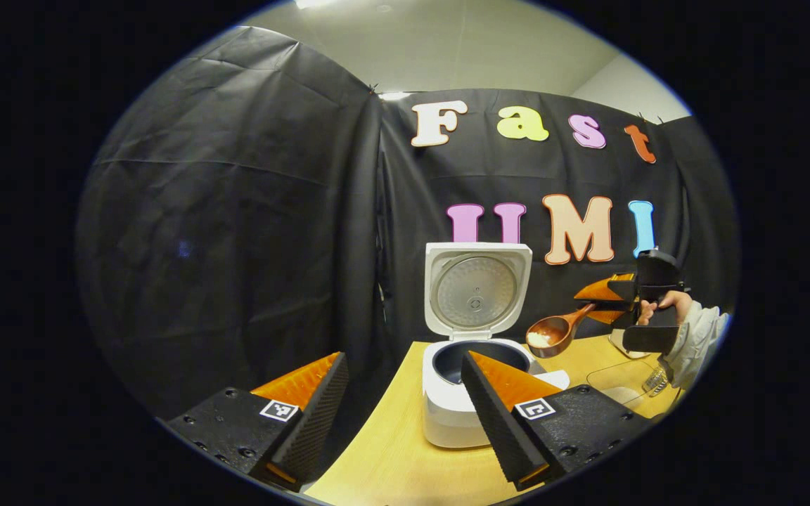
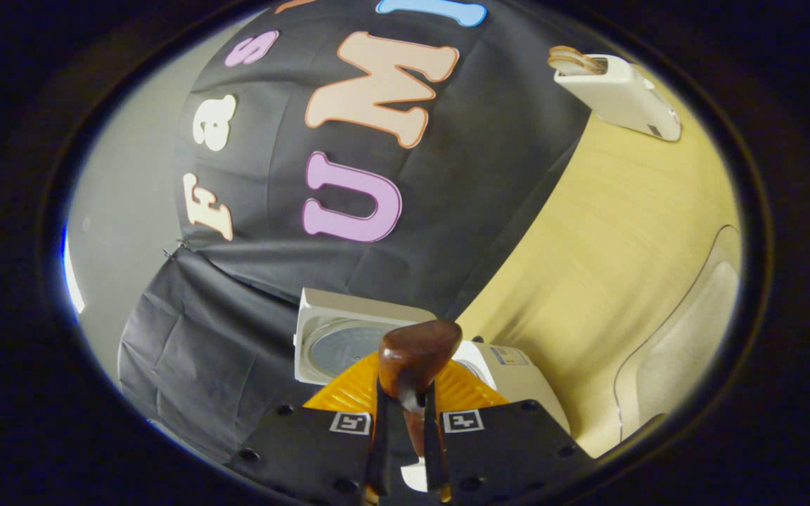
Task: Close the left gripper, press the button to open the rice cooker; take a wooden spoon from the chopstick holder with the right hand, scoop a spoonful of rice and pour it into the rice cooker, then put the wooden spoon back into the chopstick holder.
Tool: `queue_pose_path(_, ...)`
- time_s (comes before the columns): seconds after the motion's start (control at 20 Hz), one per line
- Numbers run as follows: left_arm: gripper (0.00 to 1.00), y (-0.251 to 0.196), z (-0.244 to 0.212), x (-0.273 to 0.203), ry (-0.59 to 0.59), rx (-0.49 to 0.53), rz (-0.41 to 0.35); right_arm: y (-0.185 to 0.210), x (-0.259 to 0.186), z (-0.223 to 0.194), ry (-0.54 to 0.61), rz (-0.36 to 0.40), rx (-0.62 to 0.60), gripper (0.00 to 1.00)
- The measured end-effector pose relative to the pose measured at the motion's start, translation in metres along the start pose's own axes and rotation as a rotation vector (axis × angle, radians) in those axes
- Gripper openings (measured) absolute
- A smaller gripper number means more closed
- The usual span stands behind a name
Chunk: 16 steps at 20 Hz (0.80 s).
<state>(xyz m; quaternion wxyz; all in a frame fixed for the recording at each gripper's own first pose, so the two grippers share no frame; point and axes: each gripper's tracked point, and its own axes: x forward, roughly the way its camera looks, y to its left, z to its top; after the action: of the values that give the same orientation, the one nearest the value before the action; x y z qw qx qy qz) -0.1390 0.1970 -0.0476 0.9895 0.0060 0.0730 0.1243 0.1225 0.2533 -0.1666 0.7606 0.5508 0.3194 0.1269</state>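
The white rice cooker [image 1: 451, 414] stands on the table with its lid [image 1: 477, 292] up and its dark inner pot [image 1: 451, 362] showing. My left gripper [image 1: 402, 358] is open in front of it, nothing between its fingers. A brown wooden spoon [image 1: 553, 334] with white rice in its bowl hovers just right of and above the pot's rim. My right gripper [image 1: 605, 299] is shut on its handle, held by a hand [image 1: 665, 303]. In the right gripper view the right gripper [image 2: 405, 404] grips the spoon [image 2: 419, 355] over the cooker [image 2: 524, 383]. The white chopstick holder [image 2: 619, 91] stands far off on the table.
A clear container [image 1: 626, 383] lies on the pale wooden table [image 1: 391, 464] right of the cooker, also seen as a clear container [image 2: 686, 351] in the right gripper view. The black cloth wall stands close behind the cooker. A light sleeve [image 1: 700, 337] reaches in from the right.
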Motion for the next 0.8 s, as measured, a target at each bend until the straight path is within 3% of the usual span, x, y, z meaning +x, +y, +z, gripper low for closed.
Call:
queue_pose_path(0.05,0.95,0.005,-0.002,-0.001,0.005,-0.005,0.001,0.002,0.009,-0.006,-0.004,-0.01,-0.031,0.25)
queue_pose_path(0.15,0.95,0.012,-0.006,0.001,0.013,-0.01,0.001,0.002,0.027,-0.016,-0.017,-0.037,-0.112,0.21)
queue_pose_path(0.4,0.97,0.032,-0.014,0.005,0.03,-0.002,0.016,0.002,0.068,-0.041,-0.027,-0.081,-0.245,0.25)
queue_pose_path(0.5,0.95,0.041,-0.017,0.005,0.035,-0.002,0.027,0.0,0.08,-0.047,-0.037,-0.106,-0.335,0.21)
queue_pose_path(0.7,0.95,0.054,-0.022,0.009,0.045,-0.016,0.041,0.01,0.097,-0.06,-0.047,-0.11,-0.511,0.25)
queue_pose_path(0.8,0.94,0.055,-0.025,0.012,0.049,-0.021,0.037,0.013,0.099,-0.069,-0.051,-0.106,-0.61,0.21)
